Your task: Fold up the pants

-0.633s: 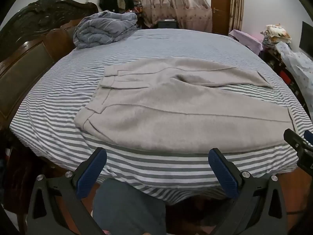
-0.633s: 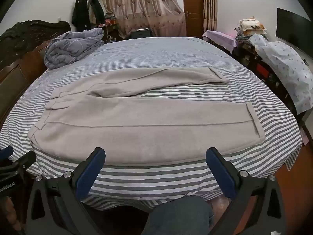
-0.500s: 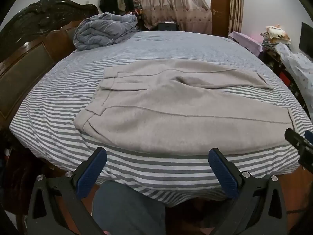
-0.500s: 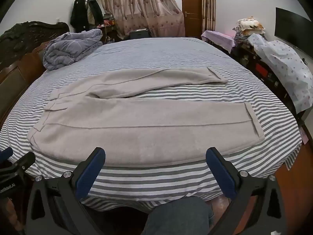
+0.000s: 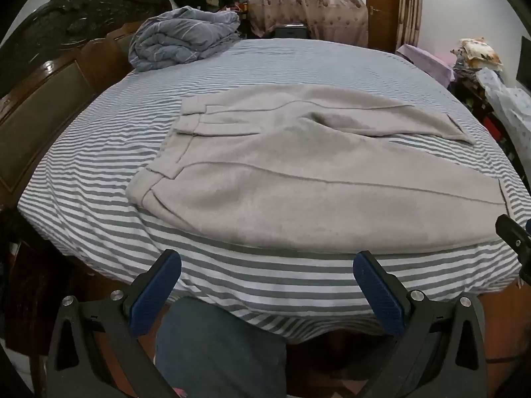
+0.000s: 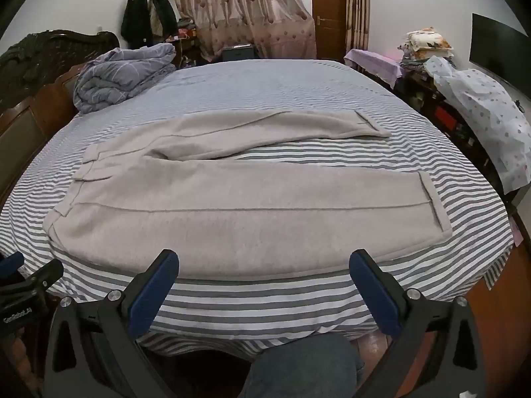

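I see the beige pants (image 6: 232,205) spread flat near the bed's (image 6: 298,301) front edge, seemingly unfolded, both grippers' fingers (image 5: 156,290) (image 6: 154,290) wide and empty.

The pants (image 6: 232,205) are light grey and look soft and fuzzy. They lie flat on the striped bed (image 6: 282,86), spread out and not folded yet. The top part with the waistband (image 6: 89,165) points toward the dark wooden headboard (image 6: 39,53). The two legs stretch away from the headboard, across the bed. The legs are spread apart like a V, so stripes show between them. The wide leg lies close to the near edge of the bed. The other leg lies farther in. Each leg ends in a turned-up cuff (image 6: 434,205).
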Demonstrator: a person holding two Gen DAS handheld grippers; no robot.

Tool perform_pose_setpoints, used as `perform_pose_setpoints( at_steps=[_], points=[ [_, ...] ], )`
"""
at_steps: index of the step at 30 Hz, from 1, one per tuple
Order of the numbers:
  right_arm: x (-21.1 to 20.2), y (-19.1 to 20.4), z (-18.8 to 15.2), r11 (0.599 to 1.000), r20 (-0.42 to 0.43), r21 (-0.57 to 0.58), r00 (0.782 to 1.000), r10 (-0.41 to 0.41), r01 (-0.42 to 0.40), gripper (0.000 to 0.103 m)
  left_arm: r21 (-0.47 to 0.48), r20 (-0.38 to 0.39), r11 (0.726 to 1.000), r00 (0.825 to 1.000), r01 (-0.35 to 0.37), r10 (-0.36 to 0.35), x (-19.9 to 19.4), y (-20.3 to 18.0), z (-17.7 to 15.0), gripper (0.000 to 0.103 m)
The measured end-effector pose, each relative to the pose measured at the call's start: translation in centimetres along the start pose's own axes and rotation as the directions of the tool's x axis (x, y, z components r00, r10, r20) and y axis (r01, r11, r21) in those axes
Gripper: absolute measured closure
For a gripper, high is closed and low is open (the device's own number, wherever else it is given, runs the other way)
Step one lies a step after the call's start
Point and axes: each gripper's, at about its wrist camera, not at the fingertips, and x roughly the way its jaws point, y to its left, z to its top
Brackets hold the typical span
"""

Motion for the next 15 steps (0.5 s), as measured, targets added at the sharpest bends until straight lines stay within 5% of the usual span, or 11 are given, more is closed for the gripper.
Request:
perform_pose_setpoints(
  at_steps=[15],
  points=[
    [0.58, 0.08, -0.18, 1.000, -0.018, -0.004, 1.000, 0.003, -0.003, 0.002, 0.019, 0.011, 1.000, 1.000, 0.011, -0.011, 0.70, -0.23, -0.41, 0.000]
  ],
)
